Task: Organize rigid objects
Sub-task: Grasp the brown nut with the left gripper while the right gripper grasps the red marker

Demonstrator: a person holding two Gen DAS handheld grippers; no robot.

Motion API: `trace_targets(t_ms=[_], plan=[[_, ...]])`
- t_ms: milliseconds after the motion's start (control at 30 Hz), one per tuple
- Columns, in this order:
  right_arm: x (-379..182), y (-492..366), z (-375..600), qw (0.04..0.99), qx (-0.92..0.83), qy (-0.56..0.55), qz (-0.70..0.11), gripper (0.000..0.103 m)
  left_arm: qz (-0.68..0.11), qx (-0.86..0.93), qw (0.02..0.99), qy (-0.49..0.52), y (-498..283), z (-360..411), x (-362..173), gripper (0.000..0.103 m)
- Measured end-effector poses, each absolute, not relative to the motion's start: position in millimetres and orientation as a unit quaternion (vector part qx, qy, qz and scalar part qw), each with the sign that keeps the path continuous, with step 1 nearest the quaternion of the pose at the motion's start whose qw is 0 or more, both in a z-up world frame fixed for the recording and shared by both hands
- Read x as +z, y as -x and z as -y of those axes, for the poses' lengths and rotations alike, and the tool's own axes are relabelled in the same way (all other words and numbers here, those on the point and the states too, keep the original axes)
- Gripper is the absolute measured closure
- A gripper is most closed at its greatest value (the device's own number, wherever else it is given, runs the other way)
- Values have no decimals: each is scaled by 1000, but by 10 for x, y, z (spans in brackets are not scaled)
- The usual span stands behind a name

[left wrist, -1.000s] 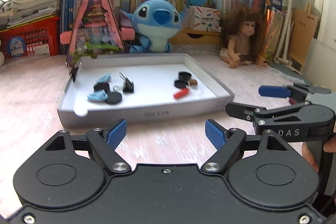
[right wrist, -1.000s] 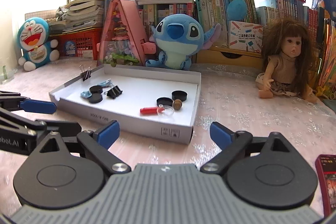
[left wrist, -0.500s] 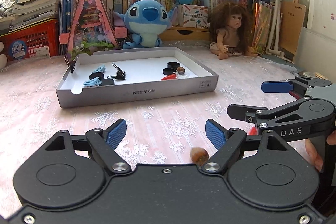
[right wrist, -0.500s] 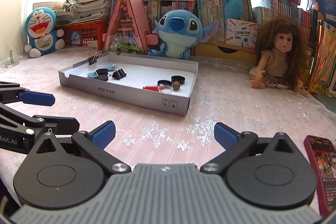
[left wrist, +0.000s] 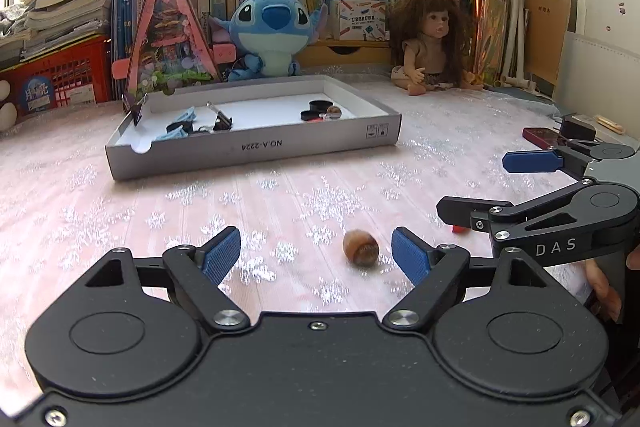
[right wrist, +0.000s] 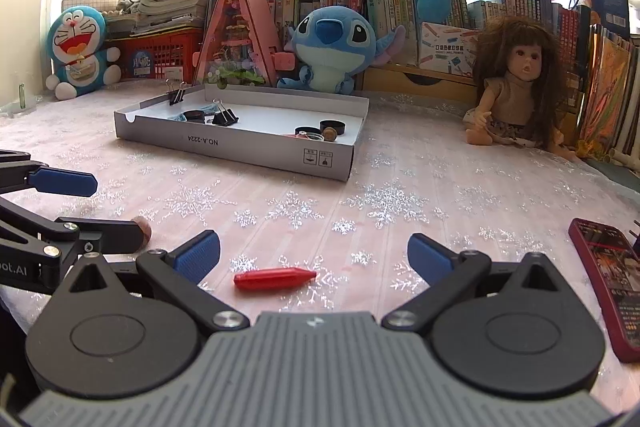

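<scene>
Rigid odds and ends are the business here, and two of them lie loose on the pink snowflake-patterned tablecloth (left wrist: 120, 211) right at the tongs. The left gripper (left wrist: 316, 255) stands wide open and holds nothing; a small round brown nut-like object (left wrist: 361, 248) sits on the cloth between its blue pads, close to the right-hand one but not touching. The right gripper (right wrist: 314, 259) is likewise spread open and empty, with a short red pointed plastic piece (right wrist: 274, 277) lying crosswise between its fingers. Well beyond both stands the shallow grey cardboard tray (right wrist: 240, 143), already holding black binder clips (right wrist: 224, 117), black round caps (right wrist: 332, 126) and other bits.

Risks, as I judge them: the round piece sits off-centre, so a closing pad could nudge it and set it rolling away. The red piece lies flat and low, so the pads may close above it or drag the cloth. The two grippers are close together and could knock each other.
</scene>
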State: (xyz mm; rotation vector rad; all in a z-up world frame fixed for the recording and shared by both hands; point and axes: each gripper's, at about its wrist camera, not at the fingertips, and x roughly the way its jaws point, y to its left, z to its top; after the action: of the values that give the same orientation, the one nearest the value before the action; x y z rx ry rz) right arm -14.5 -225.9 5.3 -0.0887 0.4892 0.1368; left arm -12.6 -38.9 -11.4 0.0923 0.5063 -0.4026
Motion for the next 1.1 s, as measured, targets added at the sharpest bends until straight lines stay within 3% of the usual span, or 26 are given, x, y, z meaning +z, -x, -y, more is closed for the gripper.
trace_targets(t_ms=[200, 467, 867, 1100], plan=[[30, 173, 2207, 968, 66, 51, -238, 0, -248, -200, 947, -42, 127, 379, -141, 24], [23, 163, 2163, 967, 66, 66, -239, 0, -245, -218, 944, -39, 149, 412, -173, 41], [12, 166, 2112, 963, 68, 81, -247, 0, -246, -221, 943, -39, 123, 436, -196, 58], [-14, 174, 2106, 960, 78, 68, -259, 9, -248, -229, 941, -36, 125, 423, -203, 69]])
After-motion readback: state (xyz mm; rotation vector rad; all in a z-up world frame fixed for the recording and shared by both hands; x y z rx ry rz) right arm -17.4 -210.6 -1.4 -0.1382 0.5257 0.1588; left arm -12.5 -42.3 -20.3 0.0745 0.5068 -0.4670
